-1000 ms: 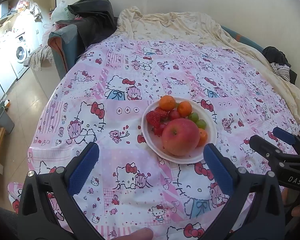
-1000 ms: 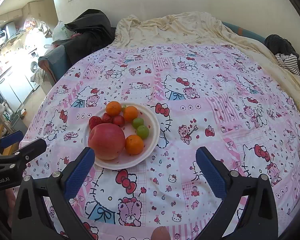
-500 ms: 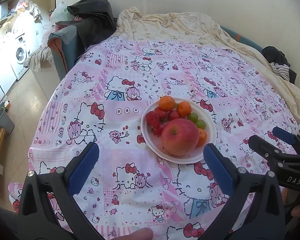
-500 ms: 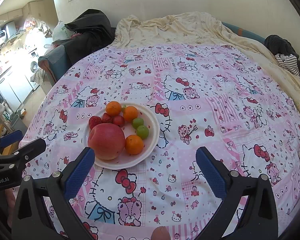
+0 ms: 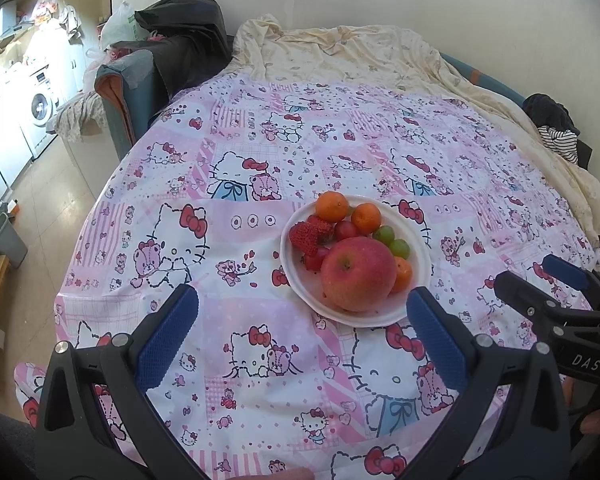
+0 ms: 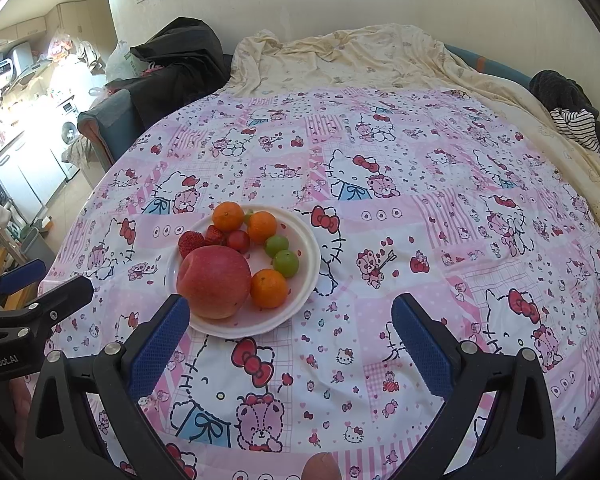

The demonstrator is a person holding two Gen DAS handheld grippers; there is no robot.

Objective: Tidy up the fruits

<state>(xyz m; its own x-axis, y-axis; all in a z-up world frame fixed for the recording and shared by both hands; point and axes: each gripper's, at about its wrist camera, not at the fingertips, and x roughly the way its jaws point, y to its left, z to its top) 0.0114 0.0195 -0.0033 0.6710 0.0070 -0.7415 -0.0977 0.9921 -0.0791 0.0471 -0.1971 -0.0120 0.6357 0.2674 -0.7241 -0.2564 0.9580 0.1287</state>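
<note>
A white plate (image 5: pixel 418 252) (image 6: pixel 308 276) sits on the pink cartoon tablecloth. It holds a big red apple (image 5: pixel 358 274) (image 6: pixel 214 282), three small oranges (image 5: pixel 331 206) (image 6: pixel 269 288), two green grapes (image 5: pixel 384 234) (image 6: pixel 286 263), strawberries (image 5: pixel 306 236) (image 6: pixel 191 242) and small red fruits (image 6: pixel 238 240). My left gripper (image 5: pixel 302 322) is open and empty, hovering just in front of the plate. My right gripper (image 6: pixel 290 324) is open and empty, in front of the plate and to its right. Each gripper shows at the edge of the other's view.
The round table (image 6: pixel 460 208) is covered by the pink cloth. A cream sheet (image 6: pixel 360 60) covers a sofa behind it, with dark clothes (image 6: pixel 176 60) at the left and striped clothes (image 6: pixel 576 124) at the right. A kitchen with a washing machine (image 5: pixel 40 106) lies far left.
</note>
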